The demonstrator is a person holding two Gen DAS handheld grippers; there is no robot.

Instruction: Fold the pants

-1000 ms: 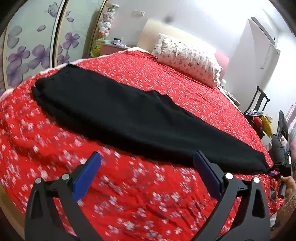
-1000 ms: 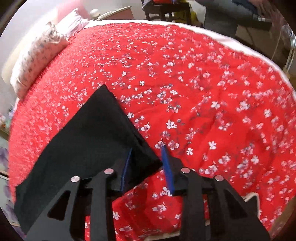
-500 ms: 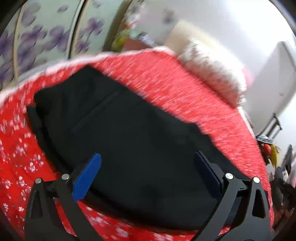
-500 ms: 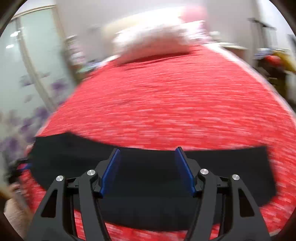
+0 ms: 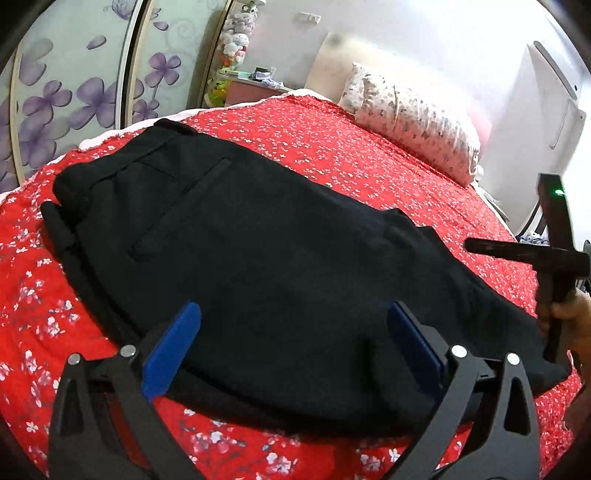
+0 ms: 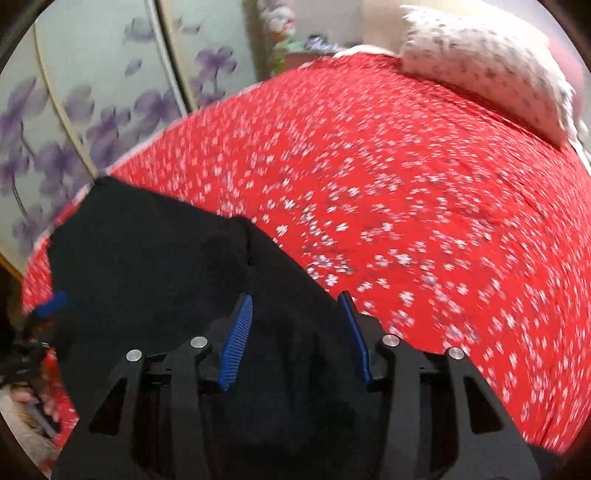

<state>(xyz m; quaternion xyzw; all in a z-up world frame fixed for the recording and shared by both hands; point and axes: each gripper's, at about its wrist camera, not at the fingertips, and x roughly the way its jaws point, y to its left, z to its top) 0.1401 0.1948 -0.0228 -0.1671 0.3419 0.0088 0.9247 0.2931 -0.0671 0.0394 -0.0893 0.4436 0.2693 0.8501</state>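
Bed (image 5: 369, 158), red floral cover: black pants (image 5: 258, 258) lie flat, long axis diagonal, waistband far-left. Left hand-held gripper (image 5: 291, 343) wide, over near edge. Right hand-held gripper (image 6: 295, 339), jaws just closing, half-spread, not pinching the fabric between them.

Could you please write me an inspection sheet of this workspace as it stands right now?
Surface: bed with a red floral bedspread, creased near the left edge.
Job's things: black pants lying folded over on the bedspread, waistband and pocket toward the wardrobe side.
Clutter: nothing seen on the bedspread besides a floral pillow at the head.
Grippers: left gripper open, hovering over the pants' near edge; right gripper with its jaws apart above the pants, having just been closing, fabric below but not pinched.
Cables: nothing seen.
Surroundings: wardrobe doors with purple flowers, stuffed toys, a nightstand, white walls.
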